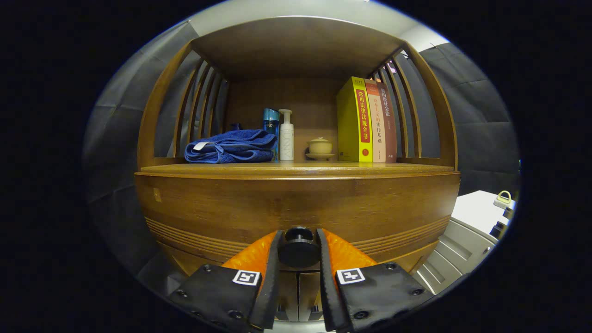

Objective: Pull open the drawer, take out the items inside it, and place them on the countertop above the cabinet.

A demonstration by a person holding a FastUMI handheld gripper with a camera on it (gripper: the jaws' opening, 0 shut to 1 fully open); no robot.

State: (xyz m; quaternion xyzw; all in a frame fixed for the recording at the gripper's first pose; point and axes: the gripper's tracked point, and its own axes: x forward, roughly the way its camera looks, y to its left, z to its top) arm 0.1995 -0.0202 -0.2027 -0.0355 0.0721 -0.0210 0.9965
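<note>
Straight ahead of the gripper stands a brown wooden cabinet (296,203) with slatted sides, its wide drawer front (231,212) closed and facing the camera. Above the drawer runs the wooden countertop (296,167), roofed by an upper shelf. On that countertop, from the largest thing down: three upright books (365,121), one yellow, one orange and one brown, stand together at one end; a folded dark blue towel (231,146) lies at the other end; a white pump bottle (286,136) and a blue bottle (270,122) stand just beside the towel; a small cream lidded cup on a saucer (319,148) sits between the bottles and the books. Low on the drawer front is its round black knob (299,247). The gripper (299,249) has its two fingers pinched on that knob, one pressing each side.
</note>
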